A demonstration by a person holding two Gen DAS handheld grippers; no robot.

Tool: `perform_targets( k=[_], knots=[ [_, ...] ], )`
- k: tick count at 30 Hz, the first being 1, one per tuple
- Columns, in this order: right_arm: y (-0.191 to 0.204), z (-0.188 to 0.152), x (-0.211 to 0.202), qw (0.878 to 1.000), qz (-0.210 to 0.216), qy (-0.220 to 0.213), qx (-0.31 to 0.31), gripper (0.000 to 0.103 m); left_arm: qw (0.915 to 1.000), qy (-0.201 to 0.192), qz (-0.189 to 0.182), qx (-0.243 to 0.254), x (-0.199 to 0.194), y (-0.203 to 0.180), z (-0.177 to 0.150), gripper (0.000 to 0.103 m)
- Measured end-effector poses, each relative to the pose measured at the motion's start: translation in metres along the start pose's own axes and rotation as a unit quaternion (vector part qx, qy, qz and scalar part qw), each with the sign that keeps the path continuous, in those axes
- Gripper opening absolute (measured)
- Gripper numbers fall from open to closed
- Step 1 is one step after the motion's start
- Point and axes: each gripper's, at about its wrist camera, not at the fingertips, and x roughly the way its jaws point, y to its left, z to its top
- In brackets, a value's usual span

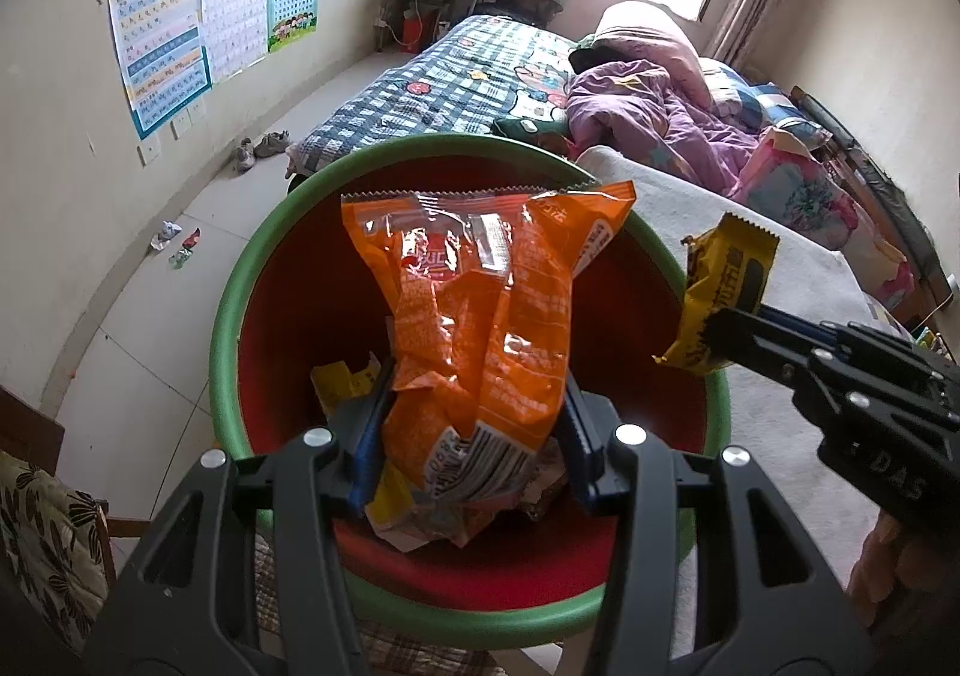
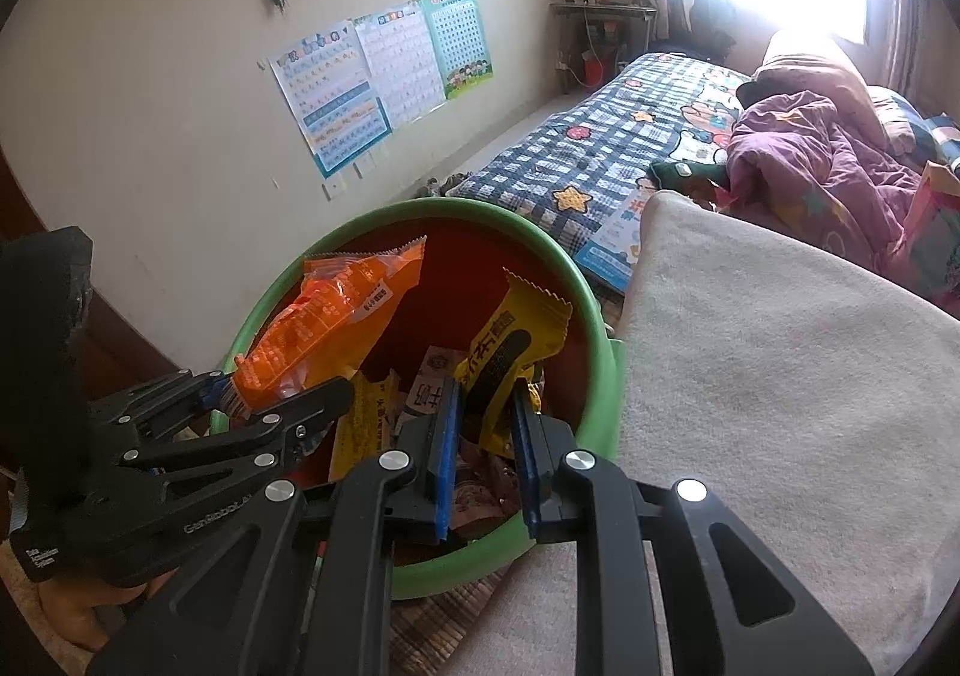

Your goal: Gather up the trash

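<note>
My left gripper [image 1: 474, 430] is shut on a large orange snack bag [image 1: 480, 304] and holds it upright over a red bin with a green rim [image 1: 228, 316]. My right gripper [image 2: 486, 436] is shut on a yellow wrapper [image 2: 510, 352] and holds it over the same bin [image 2: 600, 340]. In the left wrist view the right gripper [image 1: 720, 340] with the yellow wrapper [image 1: 720, 292] is over the bin's right rim. In the right wrist view the left gripper [image 2: 264, 400] holds the orange bag [image 2: 324, 322] at the bin's left side. Several wrappers [image 2: 366, 424] lie in the bin.
A grey-white cushion or blanket [image 2: 780, 376] lies right of the bin. Behind it is a bed with a checked quilt [image 1: 456, 81] and purple bedding [image 1: 648, 117]. Small scraps of trash [image 1: 177, 244] and shoes [image 1: 264, 147] lie on the tiled floor by the left wall.
</note>
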Motion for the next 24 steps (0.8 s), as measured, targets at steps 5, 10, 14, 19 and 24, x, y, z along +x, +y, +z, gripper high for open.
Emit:
perform_targets(
  k=[5,10,14,19,24],
  knots=[
    [0.001,0.0,0.002,1.0,0.0,0.003,-0.001,0.018,1.0,0.005,0.0,-0.001,0.004,0.001,-0.001,0.046],
    [0.0,0.001,0.006,1.0,-0.001,0.008,-0.001,0.018,1.0,0.008,0.002,-0.003,0.007,0.003,0.0,0.047],
    [0.0,0.002,0.009,1.0,0.002,0.012,-0.001,0.018,0.9999,0.009,0.005,-0.008,0.008,0.005,0.001,0.047],
    [0.0,0.002,0.011,1.0,0.007,0.014,-0.004,0.019,0.9998,0.009,0.011,-0.01,0.01,0.004,0.0,0.065],
    [-0.003,0.001,0.007,1.0,0.01,0.007,0.008,0.048,0.9995,-0.002,0.025,-0.019,0.006,0.006,0.001,0.079]
  ],
)
